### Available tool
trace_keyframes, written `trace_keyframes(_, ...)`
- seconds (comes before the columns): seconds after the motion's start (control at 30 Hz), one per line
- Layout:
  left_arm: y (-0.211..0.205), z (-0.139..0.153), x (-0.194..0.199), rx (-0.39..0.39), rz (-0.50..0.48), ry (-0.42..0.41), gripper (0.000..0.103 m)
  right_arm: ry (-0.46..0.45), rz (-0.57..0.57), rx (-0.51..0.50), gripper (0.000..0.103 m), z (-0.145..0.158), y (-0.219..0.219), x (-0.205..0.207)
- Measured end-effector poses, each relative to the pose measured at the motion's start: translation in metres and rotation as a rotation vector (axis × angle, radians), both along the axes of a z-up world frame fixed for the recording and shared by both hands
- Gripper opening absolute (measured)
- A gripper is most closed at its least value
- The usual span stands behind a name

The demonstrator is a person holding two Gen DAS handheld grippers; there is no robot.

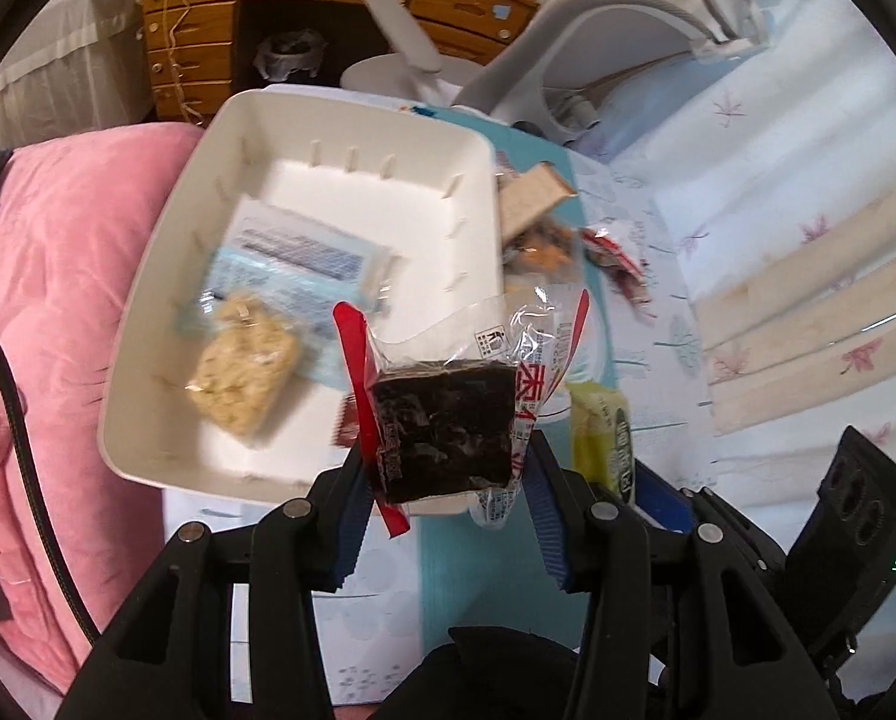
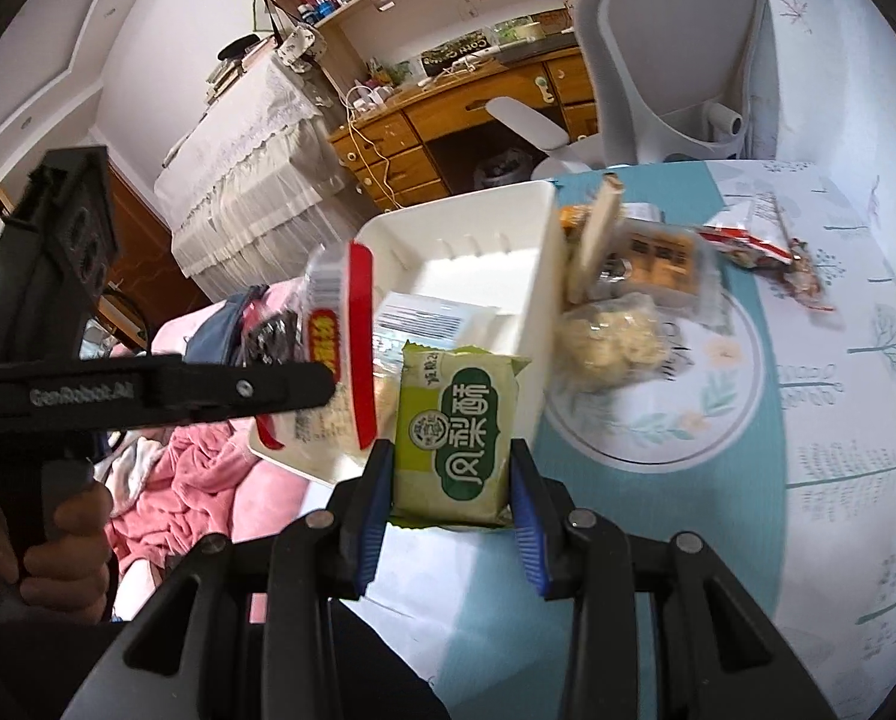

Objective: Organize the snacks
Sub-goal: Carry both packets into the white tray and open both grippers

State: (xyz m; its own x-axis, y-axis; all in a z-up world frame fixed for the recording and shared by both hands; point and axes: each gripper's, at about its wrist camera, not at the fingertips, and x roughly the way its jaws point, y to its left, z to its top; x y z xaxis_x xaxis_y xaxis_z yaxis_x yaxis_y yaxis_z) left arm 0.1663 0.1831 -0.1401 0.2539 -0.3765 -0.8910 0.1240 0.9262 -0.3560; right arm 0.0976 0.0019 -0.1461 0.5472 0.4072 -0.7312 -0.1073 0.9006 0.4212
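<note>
The left gripper [image 1: 448, 480] is clamped on a dark snack [image 1: 445, 429]: a square, crumbly brown-black block sealed in crinkly clear film with red edges, hanging above the near rim of the bin [image 1: 166, 276]. The ribbed blue pads [image 1: 352, 516] press its sides.

The right gripper [image 2: 451, 492] pinches a green packet [image 2: 454, 426], a flat matte pillow pack printed with white characters, held at the bin's [image 2: 538, 276] near corner.

The bin is a white, smooth plastic rectangle with rounded corners and small ribs along its inner walls. Inside it, at about 8 o'clock in the left wrist view, lies a pale, lumpy puffed cake [image 1: 241, 375] in clear wrap, with a flat blue-and-white sachet [image 1: 304, 258] above it.

At 3 o'clock from the bin, on the teal patterned tablecloth [image 2: 718, 468], loose snacks [image 2: 646, 264] sit in a heap, a red-and-white wrapper [image 2: 754, 240] further right.

A pink plush blanket [image 1: 58, 300] lies at 9 o'clock, a grey chair [image 2: 676, 60] at 12.
</note>
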Motion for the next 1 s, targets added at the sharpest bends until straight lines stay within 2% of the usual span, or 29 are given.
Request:
trace_keyframes(0.37,0.045,-0.006,0.004,0.095,0.056,-0.052,0.047,-0.032,-0.015,0.06,0.039,-0.014,0.046,0.01)
trace_keyframes(0.47,0.051,-0.006,0.005,0.106,0.084,-0.065,0.058,-0.036,-0.035,0.075,0.041,-0.018,0.046,0.01)
trace_keyframes(0.53,0.052,-0.005,0.006,0.105,0.093,-0.071,0.066,-0.035,-0.048,0.085,0.051,-0.019,0.042,0.009)
trace_keyframes(0.7,0.042,-0.003,0.006,0.092,0.069,-0.077,0.076,-0.037,-0.089,0.068,0.054,-0.015,0.03,0.005)
trace_keyframes(1.0,-0.007,0.004,0.003,0.052,0.034,-0.054,0.083,-0.009,-0.127,-0.009,0.054,-0.007,-0.004,-0.007)
